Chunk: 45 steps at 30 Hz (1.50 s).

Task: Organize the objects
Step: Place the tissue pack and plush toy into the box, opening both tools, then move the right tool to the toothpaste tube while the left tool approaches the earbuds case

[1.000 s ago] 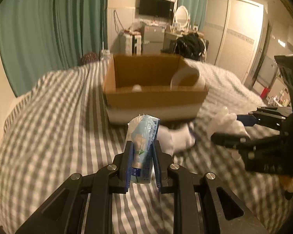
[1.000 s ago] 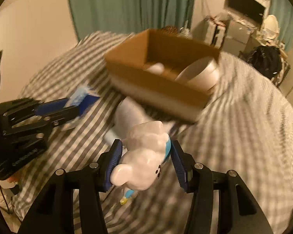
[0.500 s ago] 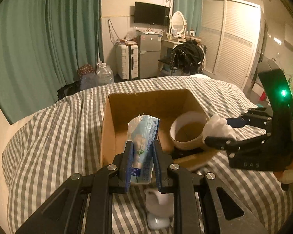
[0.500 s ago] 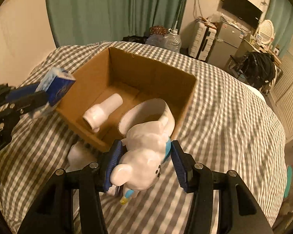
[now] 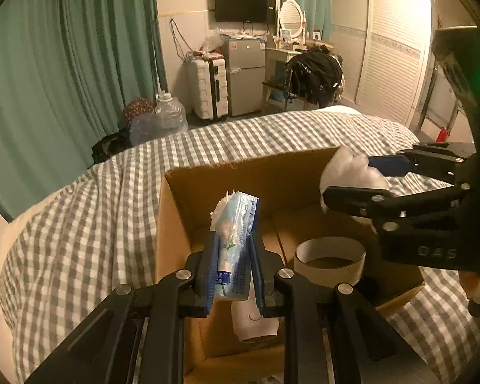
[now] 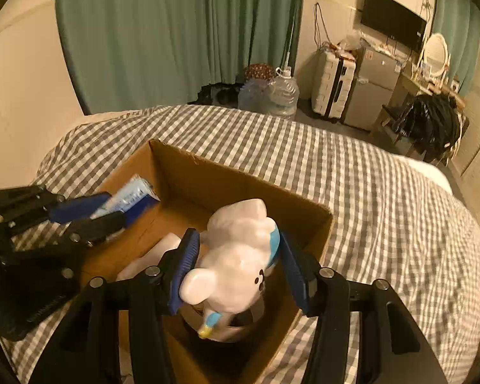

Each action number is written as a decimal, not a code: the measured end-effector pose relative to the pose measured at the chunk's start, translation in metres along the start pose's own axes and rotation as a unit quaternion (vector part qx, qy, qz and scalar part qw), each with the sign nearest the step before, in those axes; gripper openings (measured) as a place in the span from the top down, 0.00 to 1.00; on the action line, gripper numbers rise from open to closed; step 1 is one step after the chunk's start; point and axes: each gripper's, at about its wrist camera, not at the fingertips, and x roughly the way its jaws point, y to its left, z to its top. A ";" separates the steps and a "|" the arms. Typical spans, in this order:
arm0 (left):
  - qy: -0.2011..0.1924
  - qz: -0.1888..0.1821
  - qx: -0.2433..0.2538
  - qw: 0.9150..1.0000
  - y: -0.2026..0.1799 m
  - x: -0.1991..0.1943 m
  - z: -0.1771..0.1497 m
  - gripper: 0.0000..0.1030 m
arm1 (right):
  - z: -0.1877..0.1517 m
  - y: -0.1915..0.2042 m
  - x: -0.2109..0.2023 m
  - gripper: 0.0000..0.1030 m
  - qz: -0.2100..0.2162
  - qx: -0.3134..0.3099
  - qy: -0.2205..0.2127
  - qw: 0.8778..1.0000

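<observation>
Ahead of the fingers a bed under a grey checked cover [image 5: 80,224] fills the room. Beyond it hang green curtains [image 5: 64,64]; a wall television [image 5: 244,4], white suitcase [image 5: 208,88], small fridge [image 5: 243,76] and louvred wardrobe [image 5: 387,64] stand under warm, dim light

One cardboard box [image 6: 240,188] sits on one bed [image 6: 384,192] with a checked cover. Inside the box are two things: one white bottle [image 5: 256,321] lying down and one round tub [image 5: 329,264] beside it. Over the box hang two tools, the left tool [image 5: 232,262] with one blue-and-white packet [image 5: 235,233] and the right tool [image 6: 236,267] with one white toy animal [image 6: 236,256]. Beyond the box, past the bed, stand one white suitcase [image 5: 208,88], one small fridge [image 5: 244,75], two clear water jugs [image 6: 283,92], one television [image 5: 244,8] and one oval mirror [image 5: 291,14].
</observation>
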 end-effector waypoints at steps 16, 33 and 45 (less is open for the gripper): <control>-0.058 0.049 -0.026 0.997 0.000 -0.075 -0.033 0.20 | -0.023 0.009 -0.112 0.27 -0.024 0.033 -0.099 0.994; -0.027 0.122 -0.087 0.988 0.000 -0.146 -0.138 0.16 | -0.125 0.082 -0.140 0.27 0.001 0.008 -0.048 0.999; 0.019 0.115 -0.073 0.990 -0.017 -0.110 -0.190 0.16 | -0.203 0.120 -0.056 0.38 0.021 -0.031 0.104 0.994</control>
